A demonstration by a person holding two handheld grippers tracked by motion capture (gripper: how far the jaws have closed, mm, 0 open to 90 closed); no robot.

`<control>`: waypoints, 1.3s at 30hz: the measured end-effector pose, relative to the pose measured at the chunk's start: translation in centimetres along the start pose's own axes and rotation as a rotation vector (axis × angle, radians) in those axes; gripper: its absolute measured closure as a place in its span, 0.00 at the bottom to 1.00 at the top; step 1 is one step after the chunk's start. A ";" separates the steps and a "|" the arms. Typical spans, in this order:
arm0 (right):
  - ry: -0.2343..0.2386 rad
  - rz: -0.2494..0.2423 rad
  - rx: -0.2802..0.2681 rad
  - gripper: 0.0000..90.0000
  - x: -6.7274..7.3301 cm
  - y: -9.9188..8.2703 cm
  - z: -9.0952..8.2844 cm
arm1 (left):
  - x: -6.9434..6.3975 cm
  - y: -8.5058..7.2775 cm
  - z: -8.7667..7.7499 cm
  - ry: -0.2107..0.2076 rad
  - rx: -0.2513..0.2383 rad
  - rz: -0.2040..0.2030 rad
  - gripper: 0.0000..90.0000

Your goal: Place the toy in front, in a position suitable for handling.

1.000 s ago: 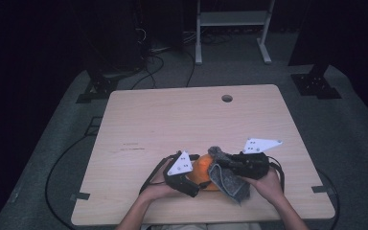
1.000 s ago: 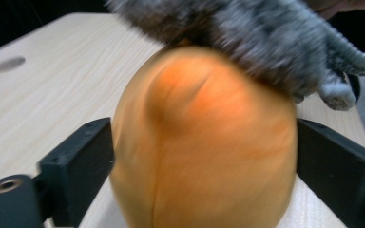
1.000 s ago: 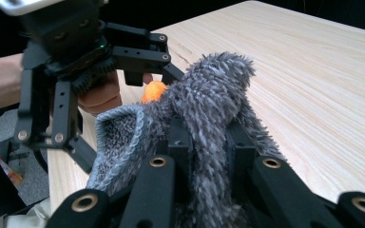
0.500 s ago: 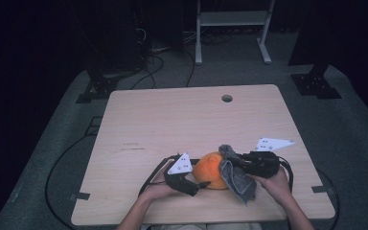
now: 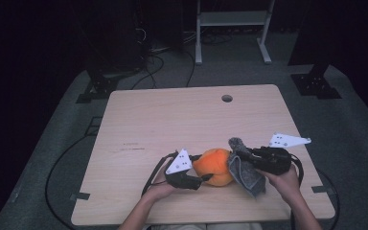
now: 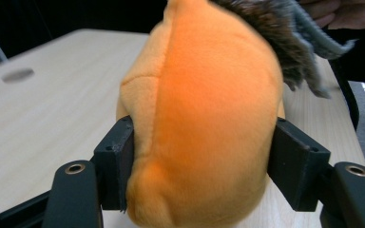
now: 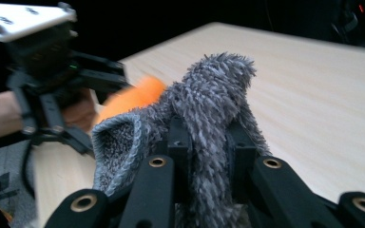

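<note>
While our left tool (image 6: 199, 166) had just been closing onto the orange plush (image 6: 204, 123) on the bench (image 5: 172, 115), our right tool (image 7: 208, 142) pinched the grey cloth (image 7: 214, 95); wiping likely came next.

Two handheld black grippers on bare forearms

The left gripper (image 5: 199, 178) and the right gripper (image 5: 237, 155) are matt black, each topped by a pale grey three-cornered plate with small dark dots, and each trailing a black cable. Close up, the jaws are blocky black links joined by brass-ringed pivots, ending in flat rectangular pads (image 6: 119, 164). The left hand (image 5: 160, 190) and the right hand (image 5: 285, 179) are ungloved, and no sleeve covers either forearm.
</note>
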State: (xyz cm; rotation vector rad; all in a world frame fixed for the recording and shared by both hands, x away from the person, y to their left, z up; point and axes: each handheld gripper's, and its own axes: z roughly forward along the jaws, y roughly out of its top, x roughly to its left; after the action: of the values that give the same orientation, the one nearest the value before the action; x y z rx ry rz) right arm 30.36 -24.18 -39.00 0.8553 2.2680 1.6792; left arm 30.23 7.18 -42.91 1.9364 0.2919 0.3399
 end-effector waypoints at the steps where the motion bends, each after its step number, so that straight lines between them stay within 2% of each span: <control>1: 0.014 -0.016 -0.015 0.84 0.6 0.4 0.2 | 0.0 0.2 -0.2 0.002 -0.003 0.007 0.37; 5: 0.052 -0.072 -0.039 0.84 2.5 1.6 0.9 | 0.3 1.3 -1.7 -0.006 -0.016 0.027 0.37; 8: 0.057 -0.079 -0.056 0.84 3.2 2.0 1.3 | 0.6 1.4 -2.3 -0.013 -0.025 0.004 0.37; 10: 0.039 -0.064 -0.038 0.84 2.7 1.4 2.0 | 0.8 1.0 -2.0 -0.018 -0.011 -0.020 0.35; 12: 0.027 -0.030 0.011 0.84 1.9 0.3 2.8 | 0.9 0.4 -1.4 -0.019 0.023 -0.027 0.32; 13: 0.016 -0.024 0.037 0.84 1.5 -0.3 3.3 | 1.0 0.1 -1.2 -0.025 0.005 -0.039 0.31; 15: 0.022 0.019 0.028 0.84 1.0 -1.2 3.5 | 1.3 -0.2 -1.1 -0.025 -0.014 -0.062 0.23; 16: 0.017 0.022 0.035 0.84 0.8 -1.3 3.4 | 1.4 -0.2 -1.1 -0.027 -0.018 -0.070 0.19; 18: 0.005 0.024 0.032 0.84 0.4 -1.4 3.2 | 1.7 -0.5 -1.0 -0.010 0.000 -0.091 0.10; 21: 0.008 0.040 0.024 0.84 0.0 -1.7 2.9 | 1.8 -1.0 -0.6 -0.025 0.025 -0.114 0.08; 23: 0.005 0.039 0.026 0.84 -0.1 -1.8 2.8 | 1.6 -1.2 0.2 -0.051 0.051 -0.115 0.08; 24: 0.000 0.035 0.025 0.84 -0.1 -1.8 2.8 | 1.2 -1.3 0.7 -0.038 0.066 -0.096 0.09; 26: -0.015 0.018 0.035 0.84 0.0 -1.8 2.8 | 0.7 -1.2 0.7 -0.001 0.041 -0.057 0.21; 29: -0.036 -0.008 0.013 0.84 0.4 -1.3 2.3 | 0.6 -0.5 0.1 0.030 0.003 -0.046 0.31; 31: -0.037 -0.024 -0.018 0.84 0.8 -0.8 2.1 | 0.7 0.0 -0.4 0.037 -0.012 -0.047 0.33; 34: -0.041 -0.060 -0.038 0.85 1.8 -0.2 2.3 | 1.1 -0.1 -0.7 0.039 -0.006 -0.061 0.33; 37: -0.011 -0.112 -0.016 0.85 3.1 0.0 3.2 | 1.3 -0.5 -0.5 0.059 0.027 -0.070 0.33; 39: 0.038 -0.148 0.002 0.85 4.2 0.1 4.0 | 1.1 -0.7 -0.1 0.055 0.055 -0.062 0.33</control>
State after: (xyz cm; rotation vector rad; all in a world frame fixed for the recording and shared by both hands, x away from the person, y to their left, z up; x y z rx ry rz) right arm 28.85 -18.62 -39.52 0.6439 2.2962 1.6412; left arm 31.22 7.95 -43.44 1.9693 0.3999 0.3475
